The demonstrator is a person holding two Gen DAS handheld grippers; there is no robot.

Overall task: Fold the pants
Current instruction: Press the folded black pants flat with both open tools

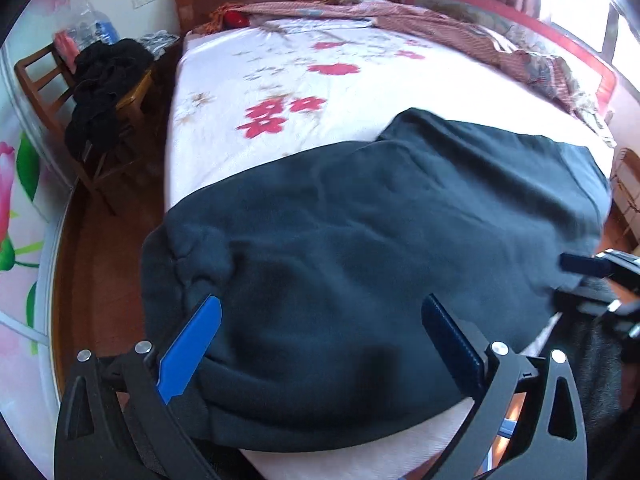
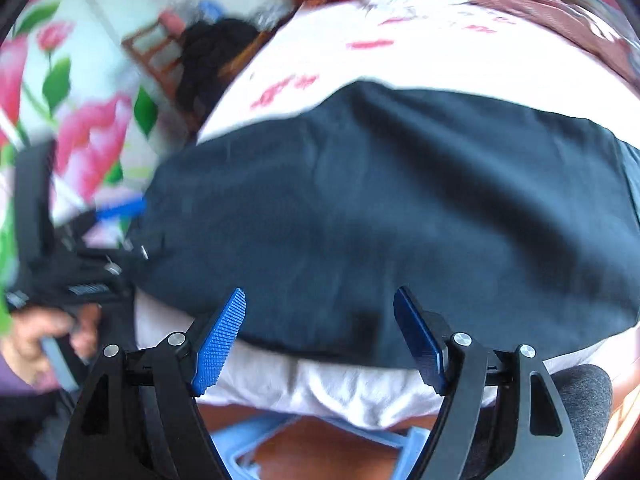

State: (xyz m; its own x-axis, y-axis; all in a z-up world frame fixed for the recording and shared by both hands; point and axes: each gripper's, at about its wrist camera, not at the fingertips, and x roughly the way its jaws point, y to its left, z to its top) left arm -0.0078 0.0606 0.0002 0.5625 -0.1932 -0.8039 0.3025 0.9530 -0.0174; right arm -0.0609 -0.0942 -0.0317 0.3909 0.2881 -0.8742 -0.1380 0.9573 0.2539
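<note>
Left wrist view showed the dark navy fleece pants (image 1: 360, 248) spread across the near end of the bed with its white, red-flowered sheet (image 1: 304, 76), their long axis running from the bed's near left corner toward its right edge, crosswise to both tools. The left gripper (image 1: 320, 320) hung over the bunched end at that near left corner, its blue fingers (image 1: 192, 344) spread wide and released, with cloth lying below and between them but no pad pressing on it. The right gripper (image 2: 320, 320) hovered at the near edge of the bed, further along the cloth toward the right, jaws likewise parted and holding nothing; the pants' folded near hem lay just beyond its fingertips, with a strip of bare sheet under them.

Judging from this, the next grasp turned on that near hem: each gripper had only to move forward and down to reach it, the left nearer the bunched end, the right nearer the flatter stretch.

Much was hard to read. The right wrist view was smeared by motion blur. Whether the bunched end was waistband or cuffs could not be told, nor how many layers already lay folded. The pants' far right end was cut off by the other gripper in the left view.
</note>
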